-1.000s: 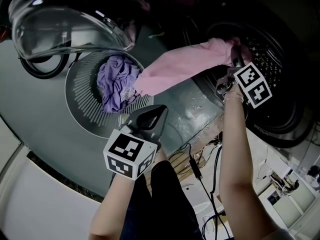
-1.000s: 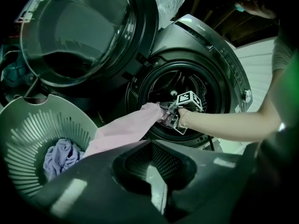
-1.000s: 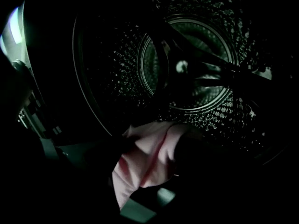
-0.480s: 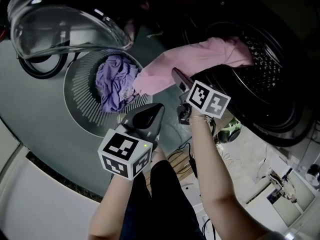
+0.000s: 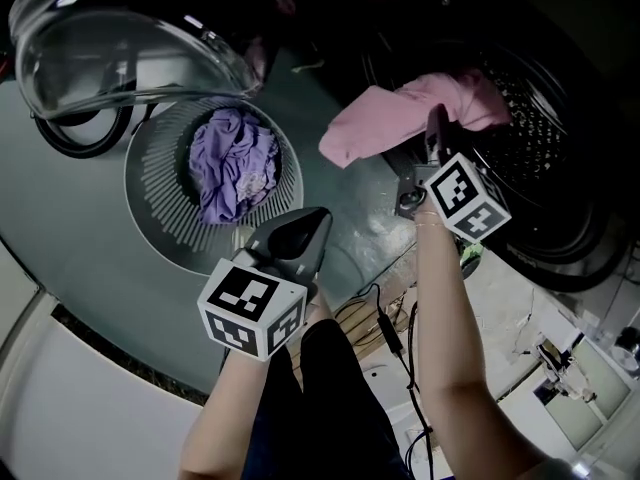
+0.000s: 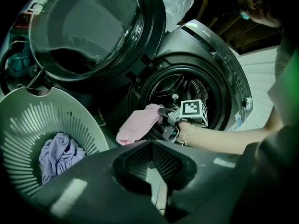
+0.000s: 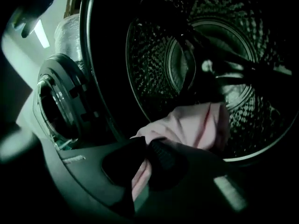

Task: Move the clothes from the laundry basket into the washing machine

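Observation:
A pink garment [image 5: 385, 118] hangs half out of the washing machine's drum [image 5: 545, 128], over the lower lip of the opening. My right gripper [image 5: 433, 118] is at that lip, shut on a fold of the pink garment [image 7: 196, 125], with cloth showing between its jaws [image 7: 145, 143]. A purple garment [image 5: 235, 158] lies in the round white laundry basket [image 5: 150, 193] on the floor. My left gripper [image 5: 318, 216] hovers near the basket's right rim, shut and holding nothing. From the left gripper view, the basket [image 6: 28, 120] is at lower left and the right gripper [image 6: 163, 113] is at the drum mouth.
The washer's round glass door [image 5: 110, 48] stands swung open above the basket. A black hose [image 5: 80, 133] loops under it. Cables [image 5: 385, 328] trail on the floor by the person's legs. Small white items [image 5: 570, 378] lie at lower right.
The right gripper went from the drum back to the garment's hanging end, closed on it and lifted it toward the opening. The cloth no longer reaches the basket. The left gripper stayed put.

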`<state>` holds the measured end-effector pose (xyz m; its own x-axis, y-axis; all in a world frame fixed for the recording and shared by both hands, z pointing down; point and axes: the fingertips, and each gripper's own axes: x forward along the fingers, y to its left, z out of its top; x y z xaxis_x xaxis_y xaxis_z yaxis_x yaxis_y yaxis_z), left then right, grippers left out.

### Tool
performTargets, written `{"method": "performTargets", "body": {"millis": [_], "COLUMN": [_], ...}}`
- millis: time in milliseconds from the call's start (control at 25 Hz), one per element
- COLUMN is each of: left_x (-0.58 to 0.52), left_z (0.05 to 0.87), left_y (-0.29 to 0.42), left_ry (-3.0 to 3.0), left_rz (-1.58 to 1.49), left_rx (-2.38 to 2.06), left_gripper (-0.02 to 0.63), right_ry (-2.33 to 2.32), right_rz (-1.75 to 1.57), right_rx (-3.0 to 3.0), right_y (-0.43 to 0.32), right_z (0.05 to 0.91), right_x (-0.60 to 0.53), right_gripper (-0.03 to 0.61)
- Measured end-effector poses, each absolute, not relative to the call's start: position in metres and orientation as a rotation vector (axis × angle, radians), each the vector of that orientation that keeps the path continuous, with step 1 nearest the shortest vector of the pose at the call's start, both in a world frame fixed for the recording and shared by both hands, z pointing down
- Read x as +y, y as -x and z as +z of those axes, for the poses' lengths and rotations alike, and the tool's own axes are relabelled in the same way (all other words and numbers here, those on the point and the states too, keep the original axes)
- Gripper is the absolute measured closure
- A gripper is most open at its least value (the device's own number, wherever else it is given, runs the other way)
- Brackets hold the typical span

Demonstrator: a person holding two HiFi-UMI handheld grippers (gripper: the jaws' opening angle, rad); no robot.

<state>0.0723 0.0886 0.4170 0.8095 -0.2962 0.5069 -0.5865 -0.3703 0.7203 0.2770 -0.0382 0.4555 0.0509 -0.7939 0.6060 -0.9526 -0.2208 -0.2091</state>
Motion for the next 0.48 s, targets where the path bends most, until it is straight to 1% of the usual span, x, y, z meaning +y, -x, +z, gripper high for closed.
{"method": "performTargets", "body": {"millis": [200, 400, 440, 480], "left_x": [0.086, 0.09, 0.092, 0.093], "left_z": [0.414, 0.415, 0.416, 0.417], "left_y": [-0.077, -0.074, -0.073, -0.073], "left_ry": [-1.994, -1.995, -1.992, -1.99], "left_rz": [0.346, 0.351, 0.356, 0.36], "left_rx": [-0.648, -0.647, -0.647, -0.646], "left_gripper": [0.614, 0.614, 0.614, 0.614], "right_ry": [-2.144, -2.245, -2.235, -2.218], "right_rz": [0.657, 0.547, 0.569, 0.62], "right_rx": [-1.745, -1.638, -1.623, -1.605], "right_y": [-0.32, -0.354, -0.356, -0.358], "right_z": [0.425, 0.409, 0.414, 0.423], "right_x": [-0.063, -0.076, -0.078, -0.078], "right_gripper": [0.54, 0.537, 0.529, 0.448]}}
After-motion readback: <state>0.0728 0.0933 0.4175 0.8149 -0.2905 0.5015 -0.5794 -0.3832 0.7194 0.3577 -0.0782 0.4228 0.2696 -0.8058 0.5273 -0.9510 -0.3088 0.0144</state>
